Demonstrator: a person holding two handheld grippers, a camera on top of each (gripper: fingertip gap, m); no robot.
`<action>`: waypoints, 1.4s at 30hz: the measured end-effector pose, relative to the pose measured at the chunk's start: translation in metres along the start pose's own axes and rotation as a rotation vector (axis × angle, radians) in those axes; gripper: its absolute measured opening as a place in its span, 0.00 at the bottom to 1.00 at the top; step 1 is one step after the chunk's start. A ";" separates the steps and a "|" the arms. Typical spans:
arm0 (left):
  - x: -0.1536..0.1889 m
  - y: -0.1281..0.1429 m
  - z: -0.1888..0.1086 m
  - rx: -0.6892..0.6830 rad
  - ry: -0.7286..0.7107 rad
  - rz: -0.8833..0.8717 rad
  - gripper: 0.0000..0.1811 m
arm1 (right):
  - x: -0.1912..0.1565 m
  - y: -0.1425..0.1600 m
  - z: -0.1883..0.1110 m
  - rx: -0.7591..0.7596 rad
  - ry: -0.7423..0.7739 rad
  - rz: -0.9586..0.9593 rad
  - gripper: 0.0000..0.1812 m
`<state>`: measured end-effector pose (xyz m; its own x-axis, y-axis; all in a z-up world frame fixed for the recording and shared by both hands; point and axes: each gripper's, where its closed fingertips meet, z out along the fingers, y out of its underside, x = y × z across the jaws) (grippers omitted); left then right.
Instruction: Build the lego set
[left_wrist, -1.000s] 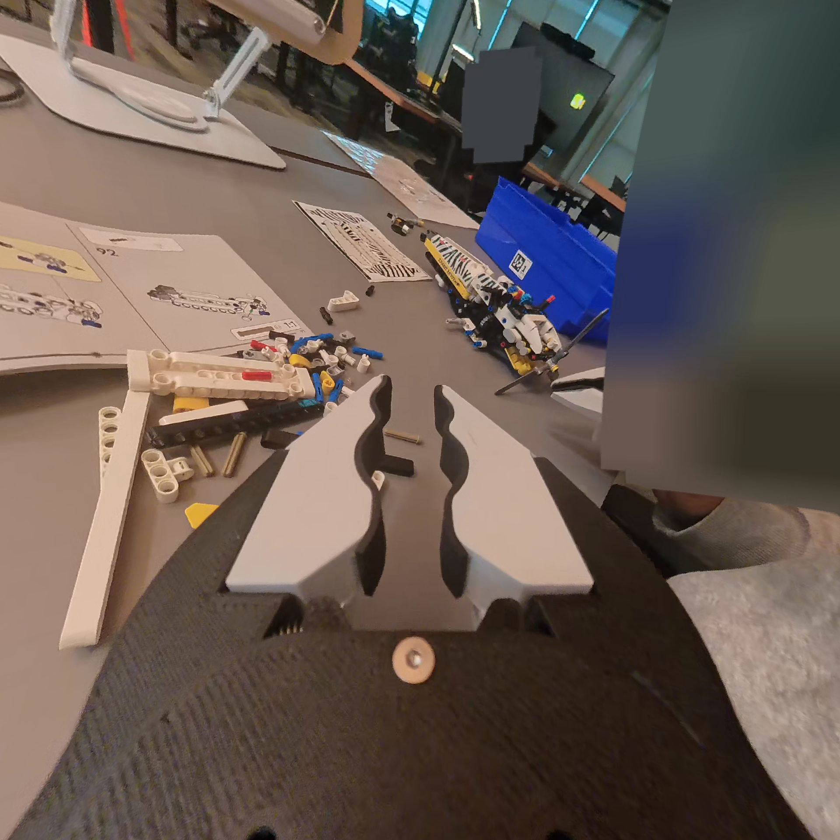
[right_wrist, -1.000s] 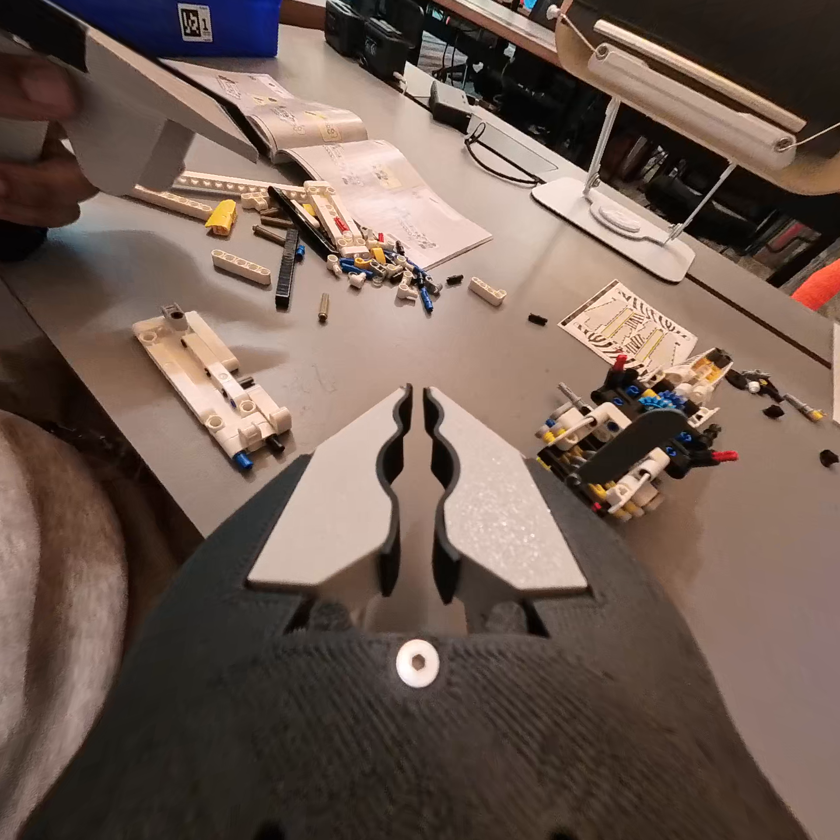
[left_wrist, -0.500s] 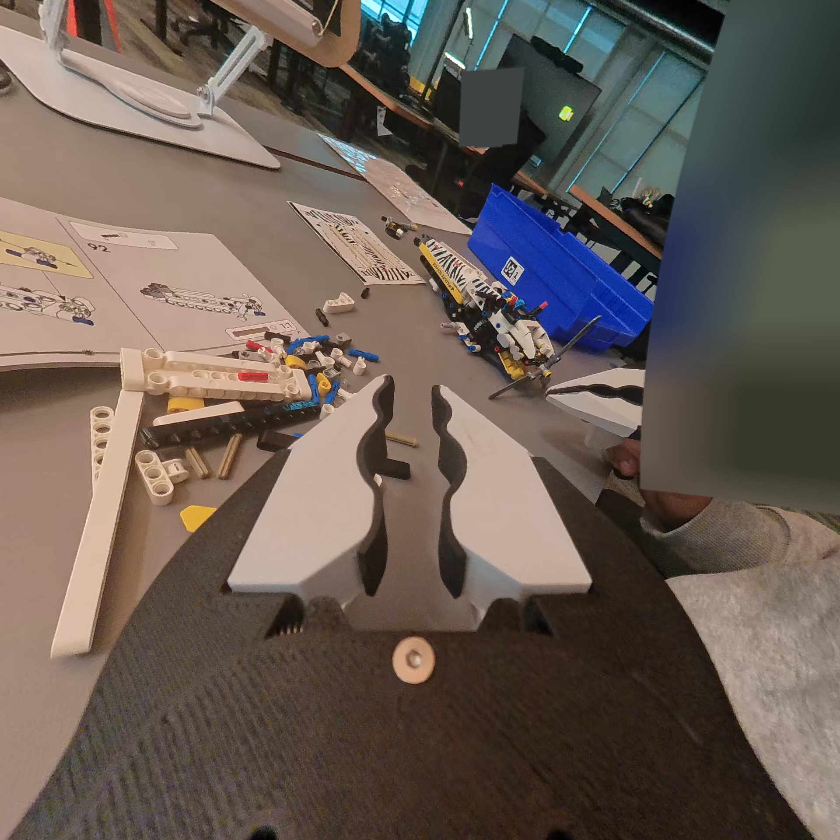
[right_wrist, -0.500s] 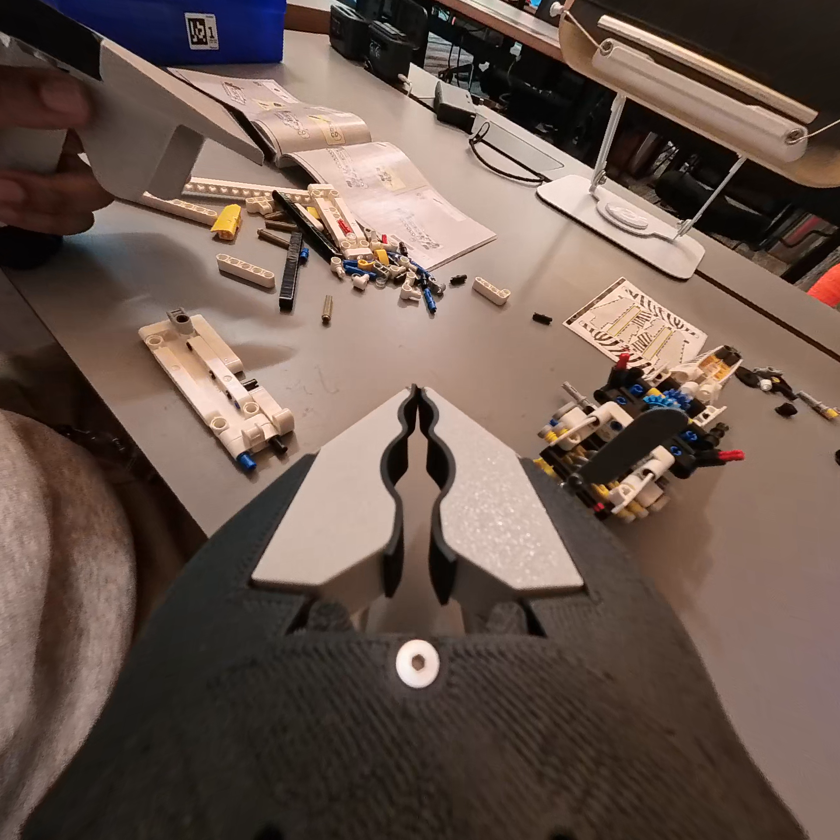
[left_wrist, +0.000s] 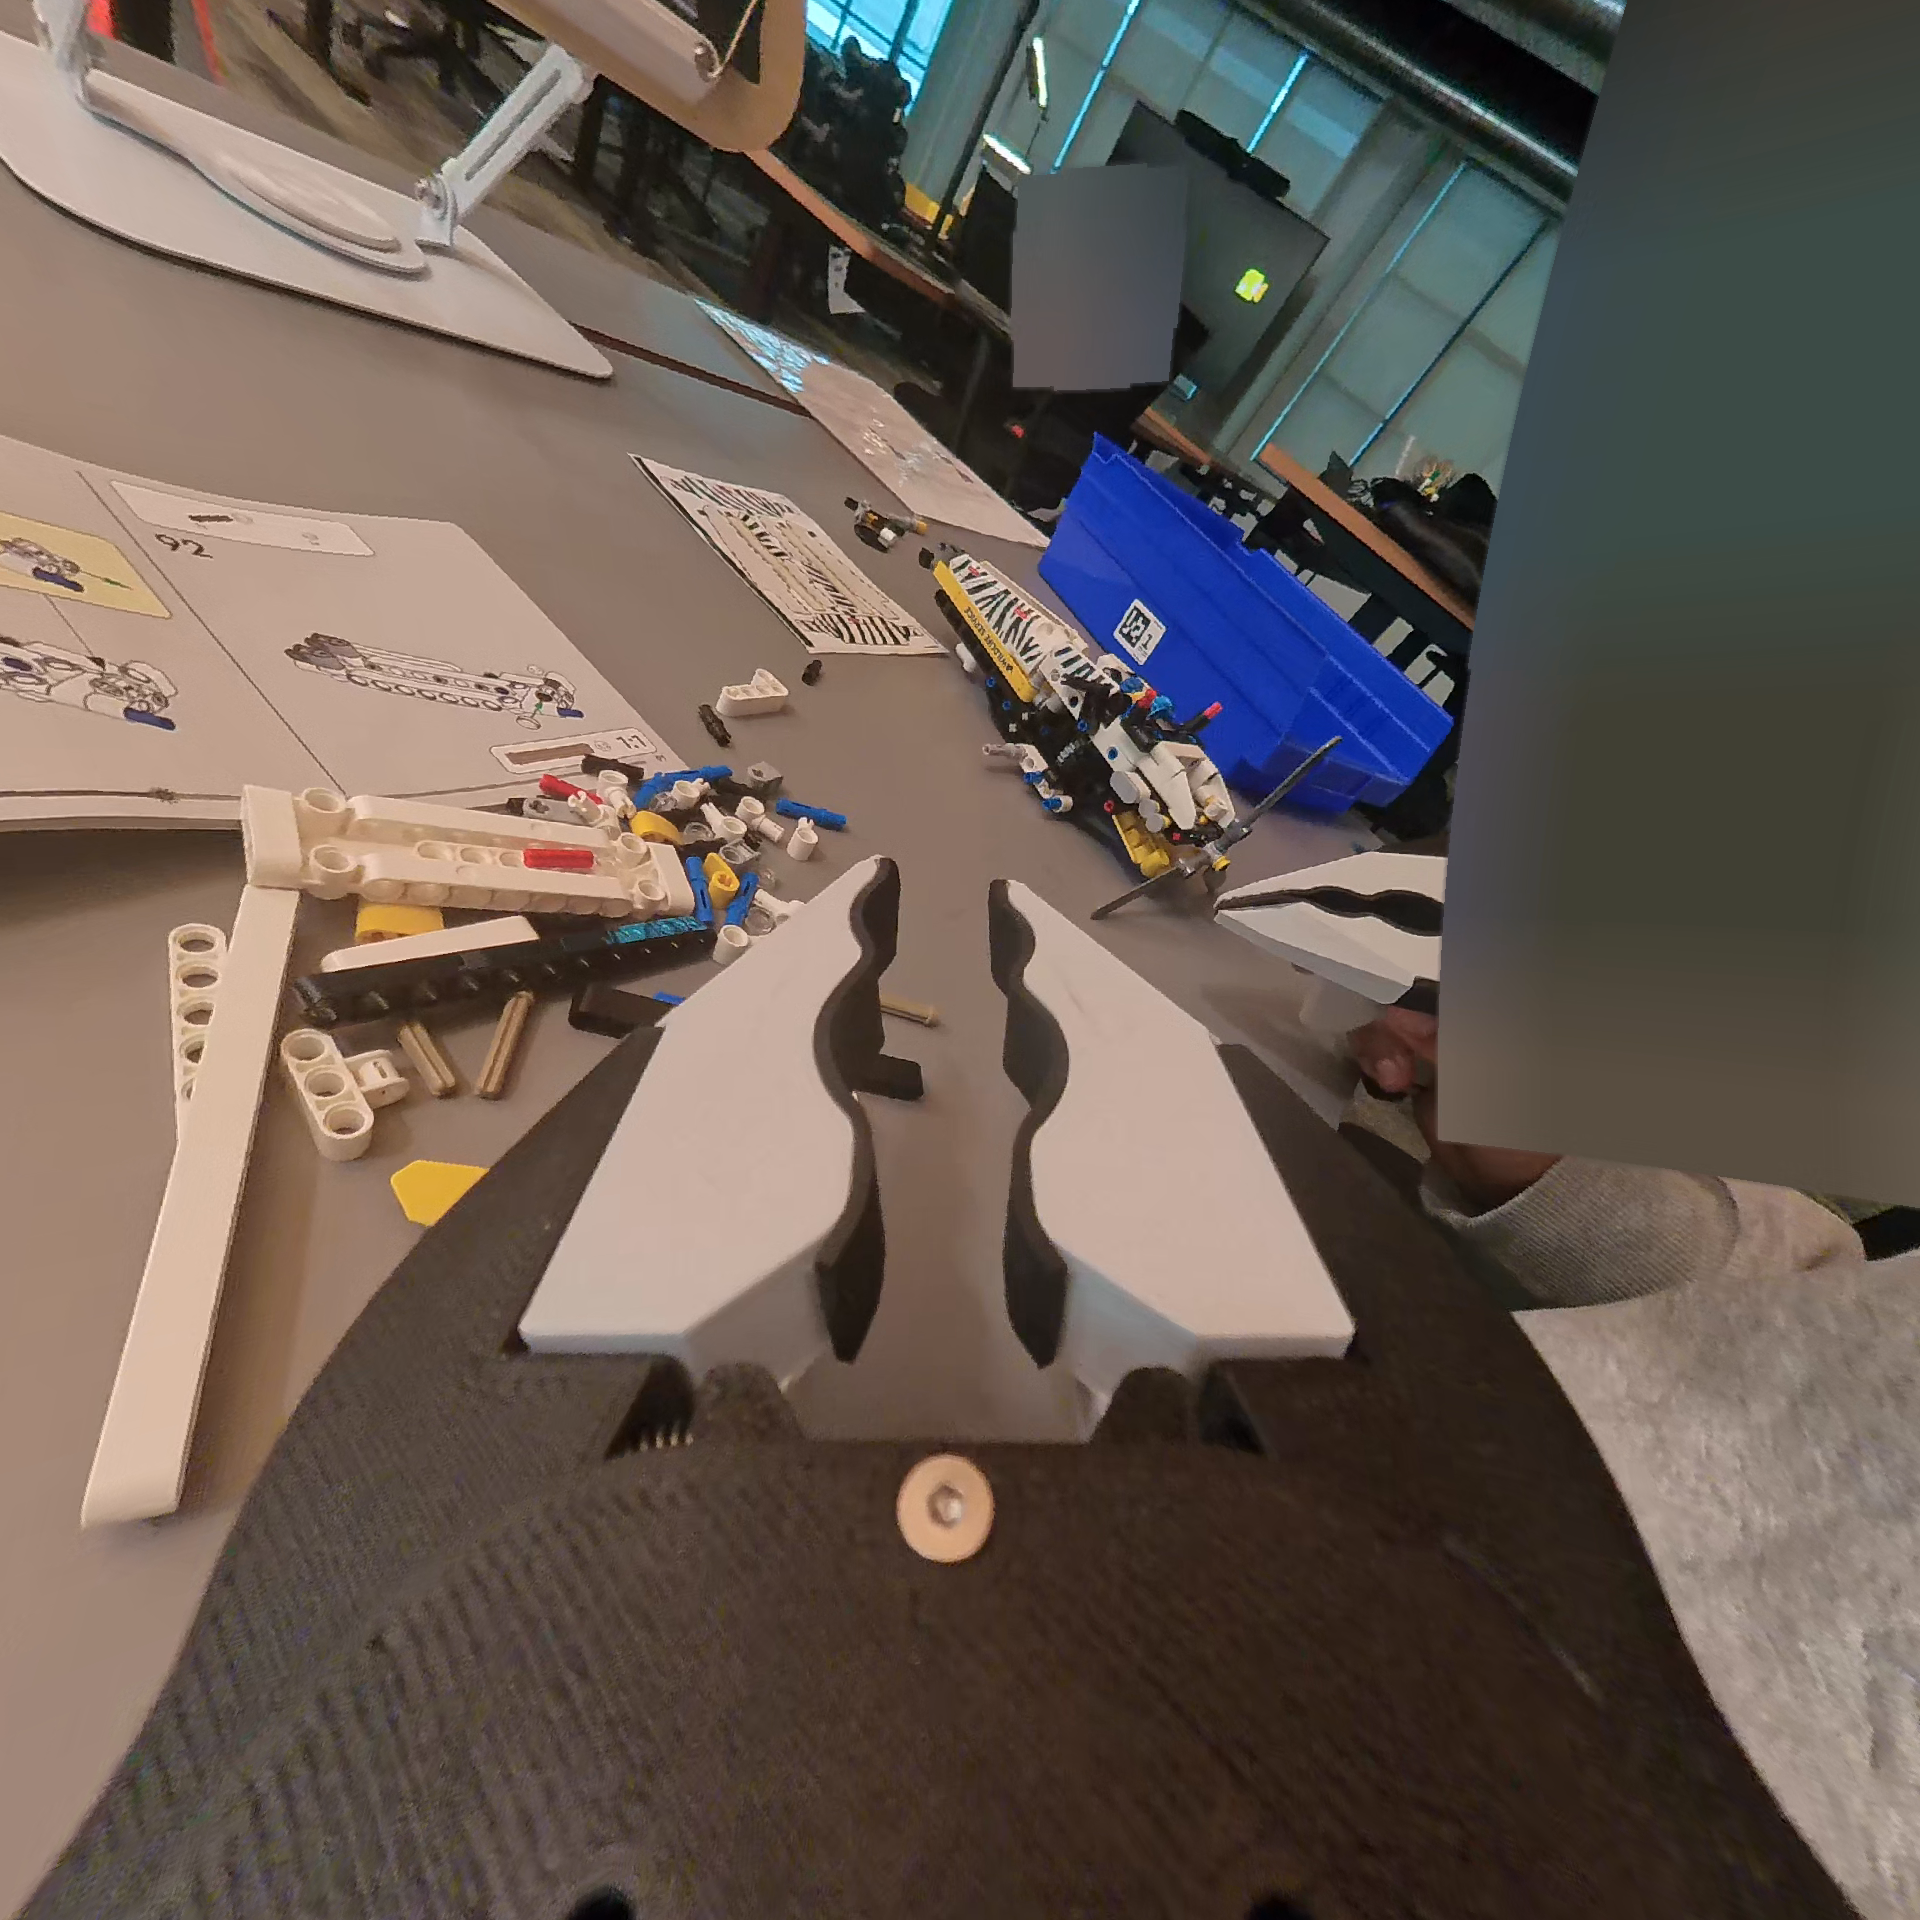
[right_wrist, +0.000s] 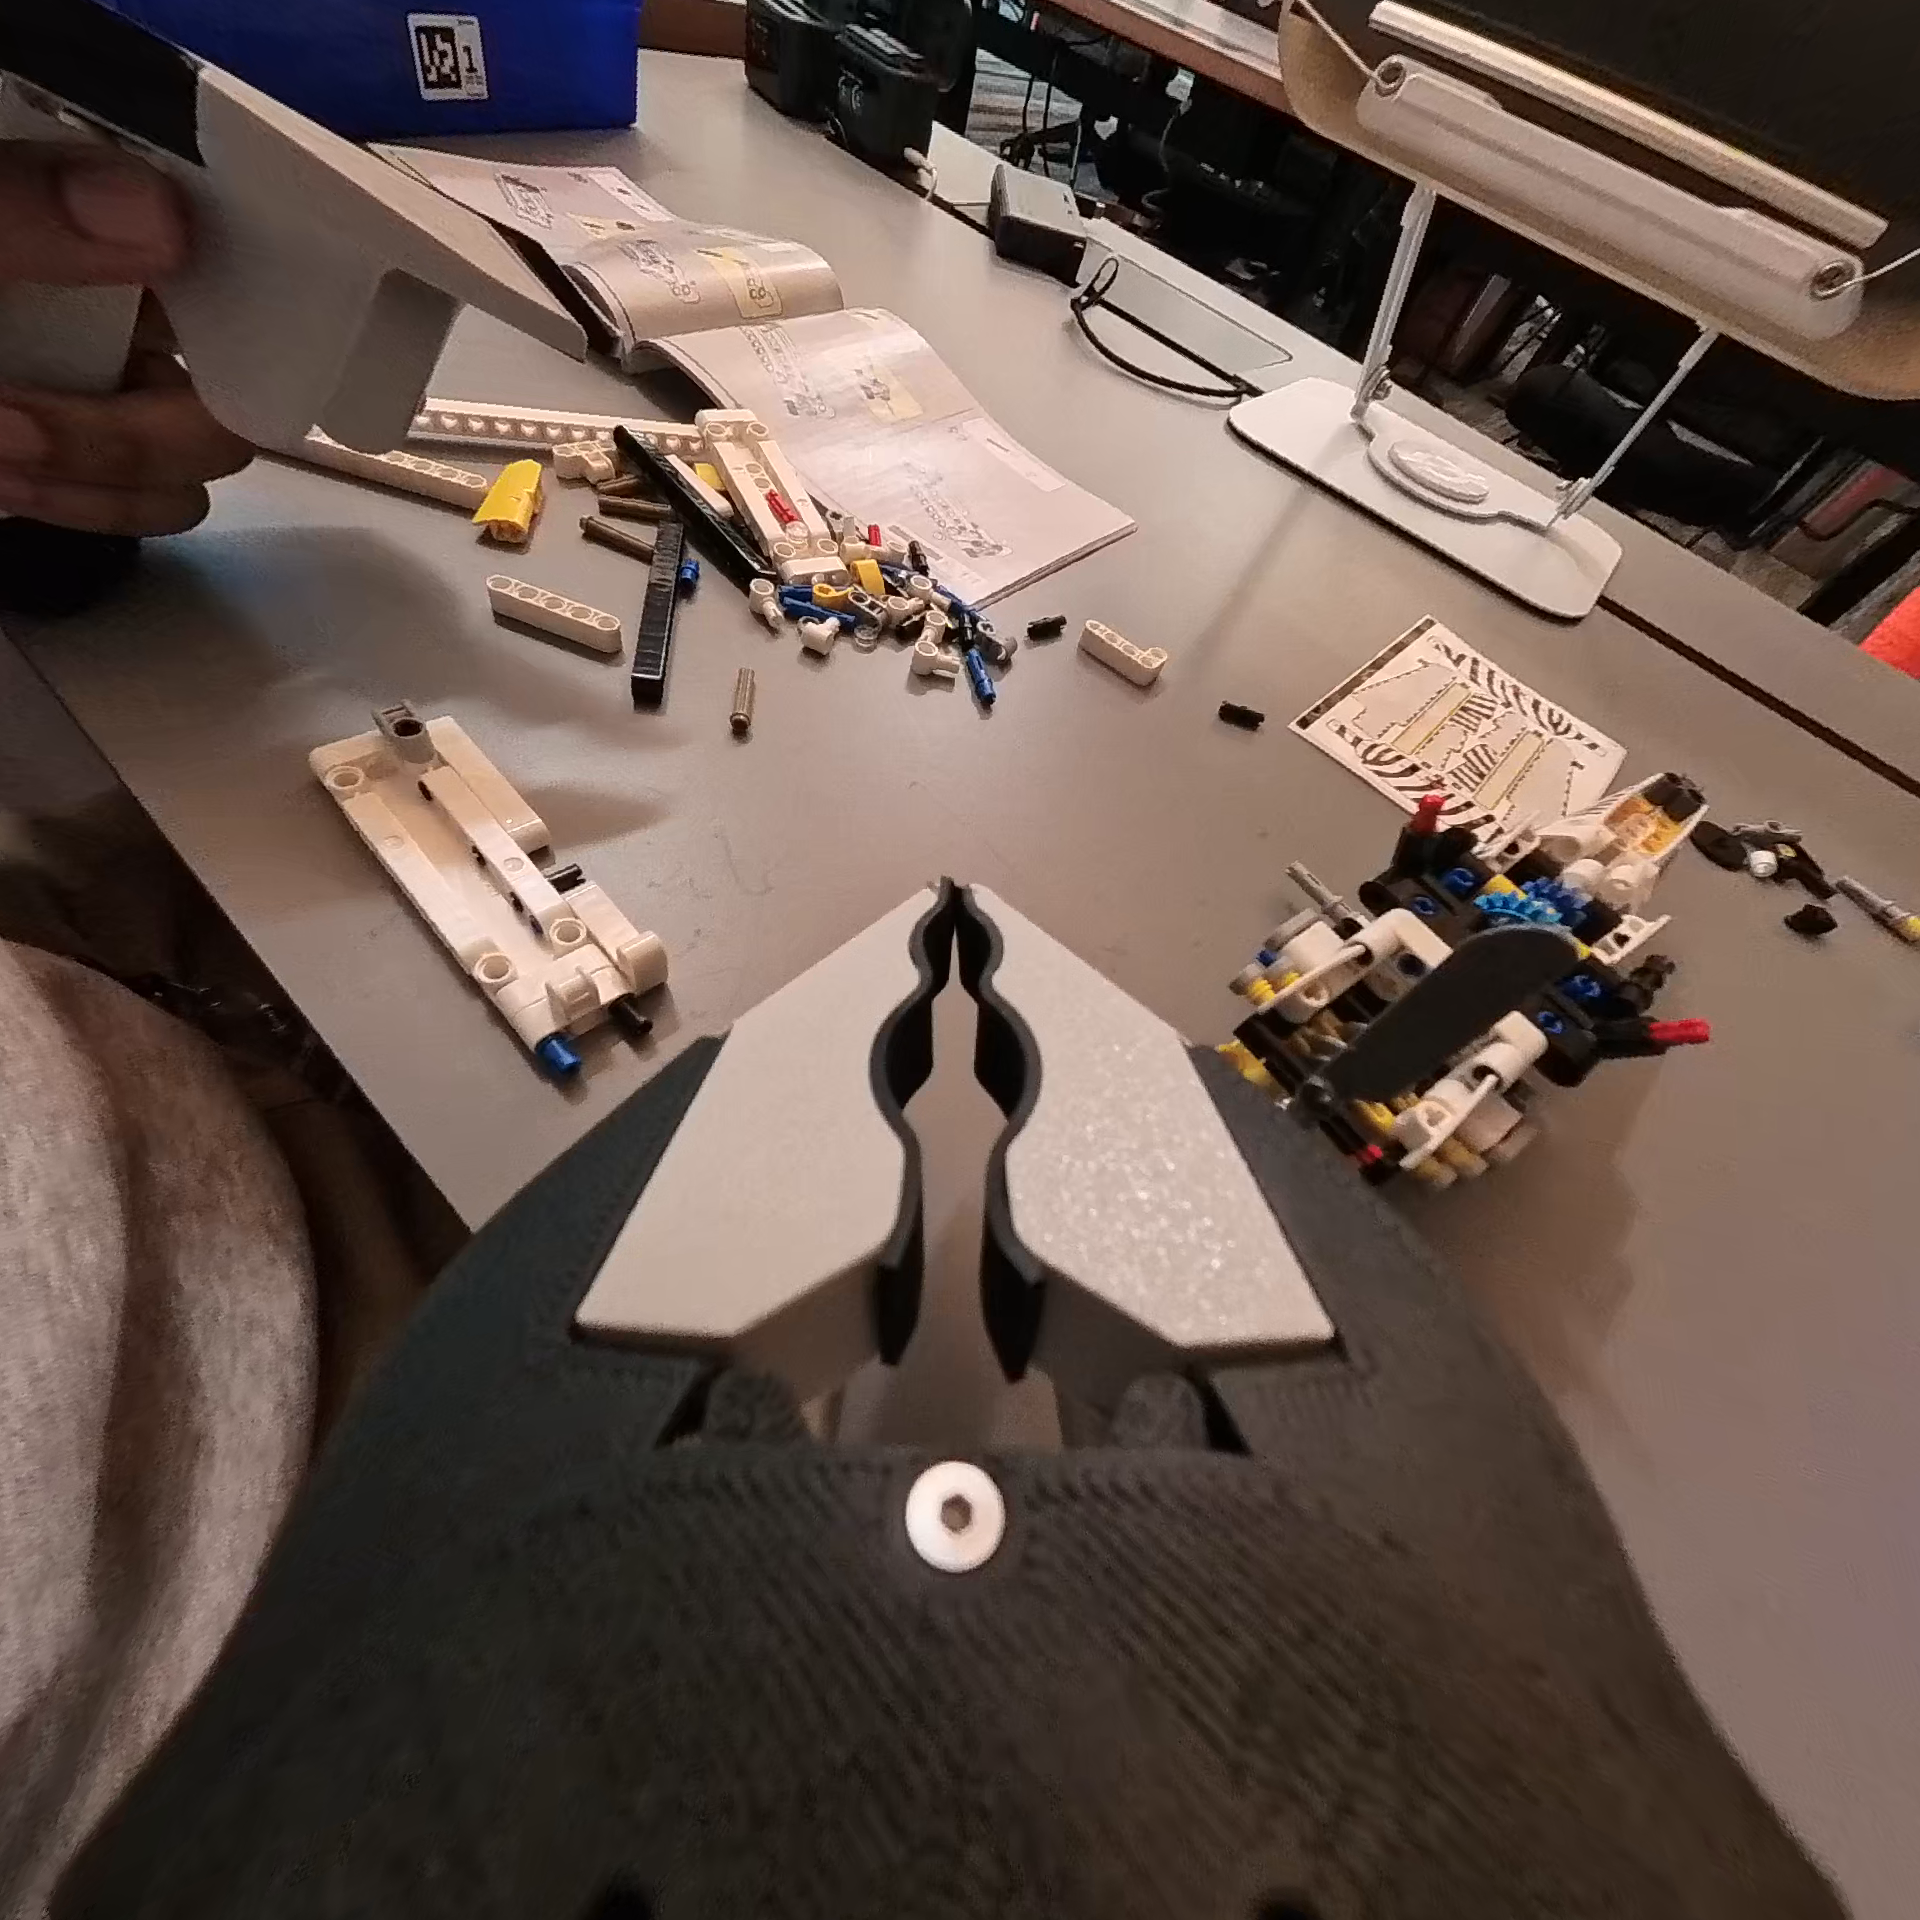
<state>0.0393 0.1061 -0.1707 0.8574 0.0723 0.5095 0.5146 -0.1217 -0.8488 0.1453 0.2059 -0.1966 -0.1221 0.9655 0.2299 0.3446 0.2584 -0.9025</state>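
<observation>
A half-built helicopter model (right_wrist: 1455, 997) in black, white, yellow and blue stands on the grey table, right of my right gripper (right_wrist: 954, 891); it also shows in the left wrist view (left_wrist: 1081, 717). My right gripper is shut and empty above the table. A white panel assembly (right_wrist: 488, 883) lies to its left. My left gripper (left_wrist: 940, 883) is open and empty, held above a heap of loose pieces (left_wrist: 582, 894) with a white beam assembly (left_wrist: 447, 852). The heap also shows in the right wrist view (right_wrist: 831, 582).
An open instruction booklet (left_wrist: 312, 644) lies left of the heap, also in the right wrist view (right_wrist: 883, 436). A sticker sheet (right_wrist: 1455, 727), a blue bin (left_wrist: 1247, 634) and a lamp base (right_wrist: 1455, 488) stand farther off. The table edge (right_wrist: 260, 935) runs near my lap. Some 15 cm of space lies between my two pairs of fingers.
My right gripper's fingers have closed from slightly apart to touching at the tips. Both grippers shifted a little; the left stays open.
</observation>
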 end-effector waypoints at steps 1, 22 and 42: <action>0.000 0.000 0.000 0.001 0.003 -0.005 0.09 | 0.000 0.000 0.000 -0.004 -0.001 0.002 0.00; -0.004 -0.005 -0.004 0.035 0.062 -0.109 0.09 | 0.004 0.011 0.011 -0.093 -0.043 0.077 0.00; -0.006 -0.006 -0.005 0.042 0.076 -0.142 0.09 | 0.005 0.024 0.021 -0.192 -0.095 0.130 0.00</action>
<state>0.0308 0.1017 -0.1683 0.7744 0.0104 0.6326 0.6315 -0.0740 -0.7718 0.1338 0.2166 -0.2249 -0.1488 0.9861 0.0734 0.5327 0.1424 -0.8342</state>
